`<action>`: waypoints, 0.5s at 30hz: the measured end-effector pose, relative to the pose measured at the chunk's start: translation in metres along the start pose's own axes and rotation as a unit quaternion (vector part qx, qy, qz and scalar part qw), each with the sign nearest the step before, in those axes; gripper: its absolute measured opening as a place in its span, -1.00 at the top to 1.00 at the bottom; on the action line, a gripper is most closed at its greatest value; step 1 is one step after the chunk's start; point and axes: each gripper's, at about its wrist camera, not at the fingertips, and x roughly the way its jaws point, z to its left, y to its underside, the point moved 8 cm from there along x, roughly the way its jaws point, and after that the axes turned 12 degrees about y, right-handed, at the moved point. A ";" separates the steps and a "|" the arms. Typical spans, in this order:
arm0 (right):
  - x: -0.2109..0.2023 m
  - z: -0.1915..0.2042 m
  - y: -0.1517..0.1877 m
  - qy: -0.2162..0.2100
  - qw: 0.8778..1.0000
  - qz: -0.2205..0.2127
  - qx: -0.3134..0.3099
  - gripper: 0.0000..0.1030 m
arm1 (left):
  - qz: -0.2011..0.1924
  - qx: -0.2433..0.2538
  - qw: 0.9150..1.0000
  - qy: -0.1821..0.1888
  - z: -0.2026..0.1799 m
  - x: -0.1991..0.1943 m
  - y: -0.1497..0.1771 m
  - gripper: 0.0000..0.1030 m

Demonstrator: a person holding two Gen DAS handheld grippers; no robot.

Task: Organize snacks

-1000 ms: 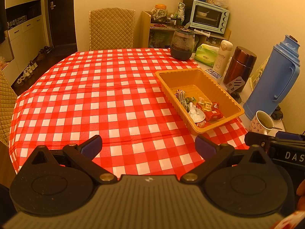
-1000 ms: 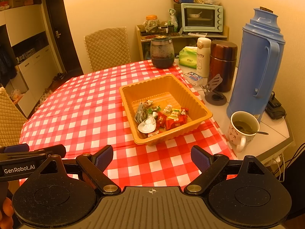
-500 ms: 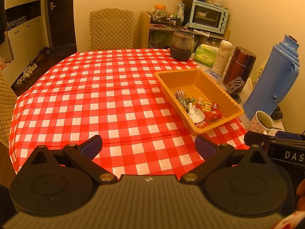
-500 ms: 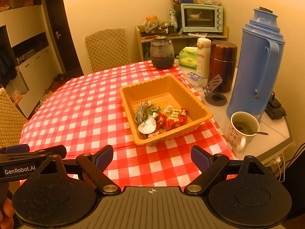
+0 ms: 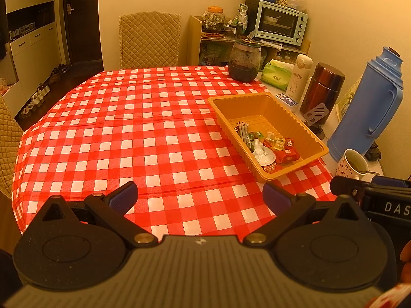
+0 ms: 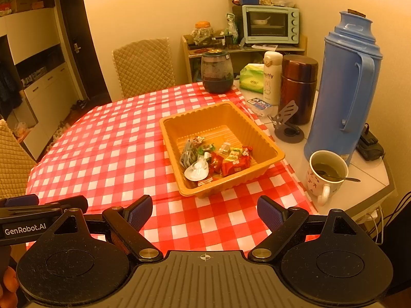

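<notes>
An orange plastic tray (image 5: 303, 134) (image 6: 264, 138) sits on the red-checked tablecloth (image 5: 128, 133) (image 6: 110, 148) near its right edge. In the tray's near end lie several wrapped snacks (image 5: 280, 148) (image 6: 231, 160) and a white jelly cup (image 5: 263, 154) (image 6: 196, 170). My left gripper (image 5: 199, 199) hovers open above the cloth, short and left of the tray, with nothing between its fingers. My right gripper (image 6: 204, 211) stands open just before the tray's near rim, also empty. Each gripper's body shows at the edge of the other's view.
On the white counter to the right stand a blue thermos jug (image 6: 346, 89), a mug with a spoon (image 6: 326, 177), a brown flask (image 6: 298, 87), a white bottle (image 6: 271, 77), a phone stand (image 6: 287, 125) and tissues (image 6: 251, 78). A dark jar (image 6: 217, 71) sits at the far table edge; quilted chairs (image 5: 150, 41) surround.
</notes>
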 end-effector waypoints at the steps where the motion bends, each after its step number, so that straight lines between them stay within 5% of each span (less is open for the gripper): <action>1: 0.000 0.000 -0.001 0.000 1.000 0.000 0.000 -0.71 | 0.000 0.000 1.000 0.000 0.000 0.000 0.000 -0.99; 15: -0.001 -0.001 -0.003 0.000 1.000 -0.002 0.002 -0.71 | 0.000 0.002 1.000 0.000 -0.001 -0.001 -0.001 -0.99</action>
